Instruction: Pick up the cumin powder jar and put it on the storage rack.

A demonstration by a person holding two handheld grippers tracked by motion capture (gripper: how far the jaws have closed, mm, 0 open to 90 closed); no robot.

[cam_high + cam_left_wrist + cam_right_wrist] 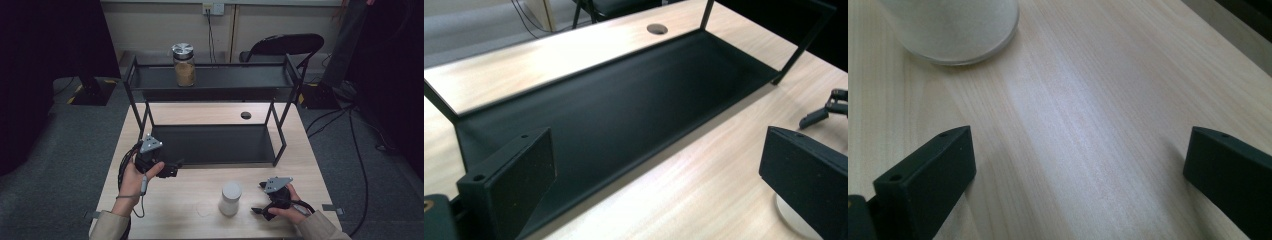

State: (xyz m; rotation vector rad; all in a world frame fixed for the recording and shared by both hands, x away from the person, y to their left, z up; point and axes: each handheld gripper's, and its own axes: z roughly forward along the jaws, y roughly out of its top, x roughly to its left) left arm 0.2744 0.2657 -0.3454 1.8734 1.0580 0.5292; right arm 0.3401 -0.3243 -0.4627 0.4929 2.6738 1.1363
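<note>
Wood grain runs pale and smooth across the surface [300,165], where a frosted white cylindrical jar [230,198] stands upright at about 6 o'clock from the black metal rack [215,145]. Right gripper [261,211], at 3 o'clock of the jar and near it, has its matte black jaws wide apart around nothing; its own view cuts the jar [955,30] off above its rounded base. Left gripper [175,167], at 10 o'clock of the jar, also gapes, by the rack's flat lower shelf [624,115]. A glass jar [184,65] of tan grains with a metal lid sits on the upper shelf.
</note>
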